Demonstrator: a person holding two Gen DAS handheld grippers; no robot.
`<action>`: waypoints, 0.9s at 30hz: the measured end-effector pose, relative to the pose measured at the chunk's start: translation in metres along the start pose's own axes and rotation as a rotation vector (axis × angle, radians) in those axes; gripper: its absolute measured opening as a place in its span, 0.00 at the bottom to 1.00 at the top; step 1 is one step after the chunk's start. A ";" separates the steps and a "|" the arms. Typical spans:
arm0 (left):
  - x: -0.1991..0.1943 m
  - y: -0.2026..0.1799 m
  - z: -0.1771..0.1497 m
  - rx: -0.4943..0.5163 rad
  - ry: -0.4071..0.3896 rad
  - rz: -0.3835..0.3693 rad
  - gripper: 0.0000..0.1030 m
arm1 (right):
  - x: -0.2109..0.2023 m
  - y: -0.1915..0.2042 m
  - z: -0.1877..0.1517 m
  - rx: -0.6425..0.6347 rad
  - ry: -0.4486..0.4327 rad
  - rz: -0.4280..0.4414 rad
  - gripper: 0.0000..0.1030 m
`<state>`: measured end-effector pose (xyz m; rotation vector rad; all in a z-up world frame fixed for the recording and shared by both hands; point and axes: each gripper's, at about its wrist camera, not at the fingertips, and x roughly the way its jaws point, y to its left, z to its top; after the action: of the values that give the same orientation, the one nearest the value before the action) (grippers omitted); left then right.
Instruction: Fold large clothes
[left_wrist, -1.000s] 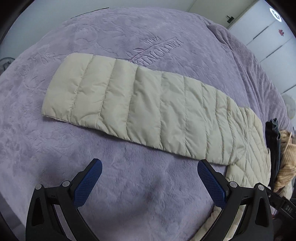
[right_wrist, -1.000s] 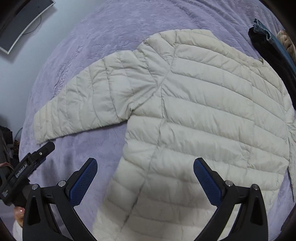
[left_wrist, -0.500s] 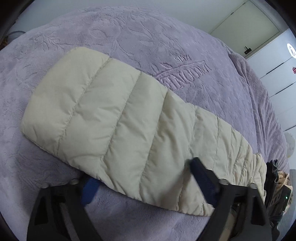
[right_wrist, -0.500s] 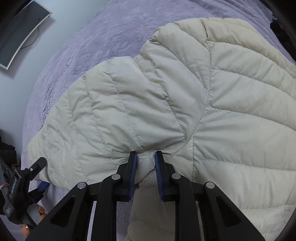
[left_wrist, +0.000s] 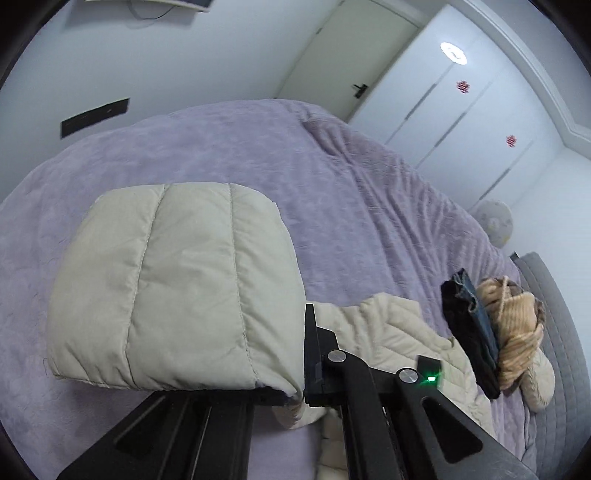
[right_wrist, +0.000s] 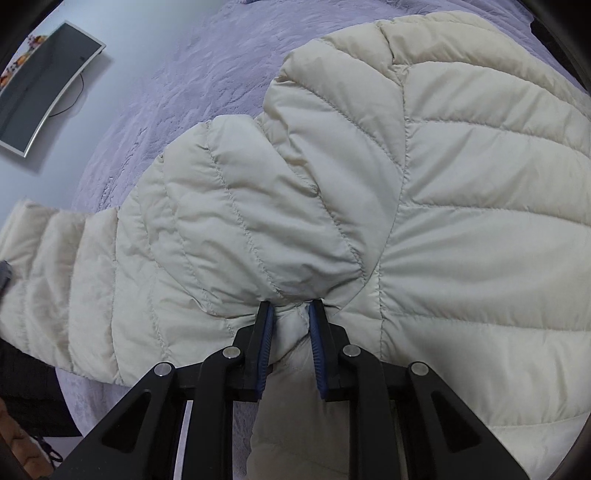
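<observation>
The cream jacket (right_wrist: 461, 206) lies spread on the purple bed (left_wrist: 332, 192). The left tongs (left_wrist: 299, 391) are clamped on the sleeve (left_wrist: 177, 288) near its cuff, holding it raised off the bed. The right tongs (right_wrist: 290, 314) pinch a bunch of fabric at the armpit.

Cream quilted jacket (right_wrist: 461, 221), sleeve lifted

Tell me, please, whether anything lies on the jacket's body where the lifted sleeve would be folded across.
Nothing visible does. The left gripper holds the sleeve end raised, and the right gripper pinches the underarm. The quilted jacket body lies bare; the dark garments sit beyond it on the bedspread.
</observation>
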<state>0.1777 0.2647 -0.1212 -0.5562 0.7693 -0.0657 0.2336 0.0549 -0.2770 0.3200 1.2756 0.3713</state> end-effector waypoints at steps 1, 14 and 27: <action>0.000 -0.018 0.000 0.032 0.005 -0.023 0.06 | -0.002 -0.004 0.000 0.010 0.002 0.018 0.21; 0.091 -0.231 -0.102 0.467 0.288 -0.056 0.06 | -0.183 -0.186 -0.049 0.261 -0.165 0.021 0.22; 0.158 -0.309 -0.249 0.942 0.434 0.176 0.06 | -0.234 -0.313 -0.115 0.478 -0.185 -0.025 0.22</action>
<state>0.1681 -0.1522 -0.2127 0.4387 1.0935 -0.3719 0.0937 -0.3257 -0.2398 0.7254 1.1742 0.0078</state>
